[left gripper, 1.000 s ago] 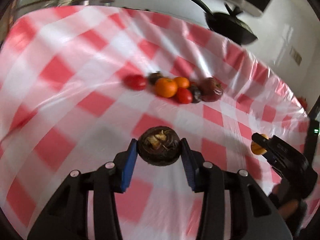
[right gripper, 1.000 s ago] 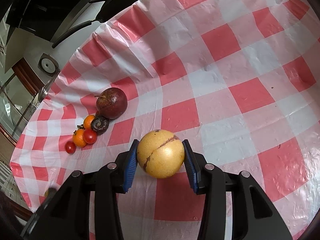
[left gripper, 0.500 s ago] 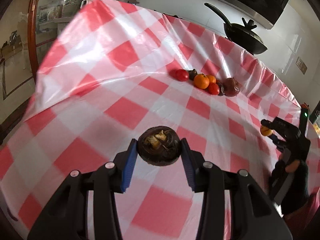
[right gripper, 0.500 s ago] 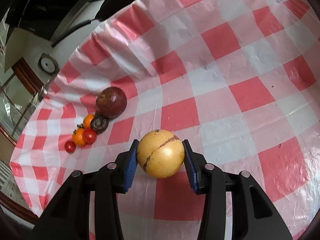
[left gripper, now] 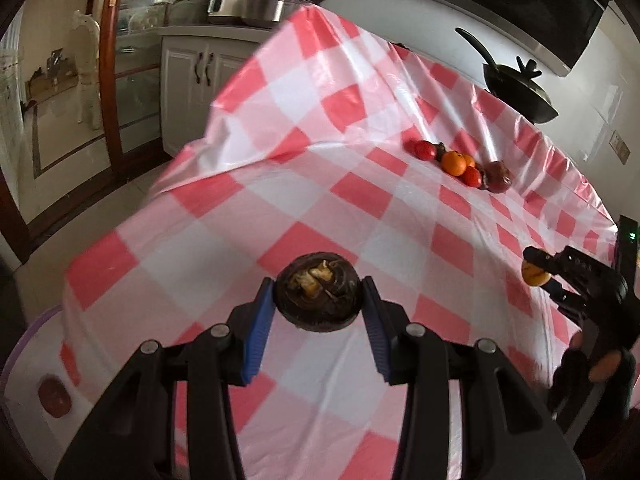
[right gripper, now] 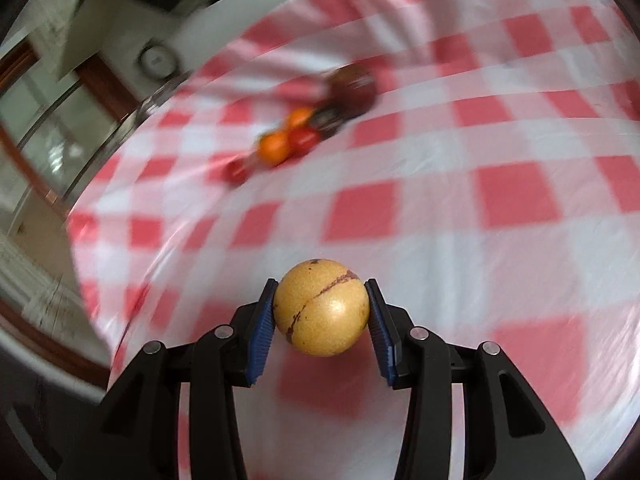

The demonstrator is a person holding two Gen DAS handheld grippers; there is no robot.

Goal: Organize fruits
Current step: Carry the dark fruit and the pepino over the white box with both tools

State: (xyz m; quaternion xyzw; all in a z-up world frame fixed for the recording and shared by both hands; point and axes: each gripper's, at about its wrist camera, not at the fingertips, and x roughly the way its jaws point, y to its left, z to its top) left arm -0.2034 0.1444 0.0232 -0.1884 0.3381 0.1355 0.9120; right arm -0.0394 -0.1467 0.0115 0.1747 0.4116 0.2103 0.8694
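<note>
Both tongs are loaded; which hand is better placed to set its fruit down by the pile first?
Probably right: its tongs hold the yellow round fruit nearer the fruit cluster.

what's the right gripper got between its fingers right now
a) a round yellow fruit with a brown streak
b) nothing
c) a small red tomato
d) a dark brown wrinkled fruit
a: in the right wrist view the right gripper has both blue pads pressed against a round yellow fruit marked by a brown streak, held above the checked tablecloth.
</note>
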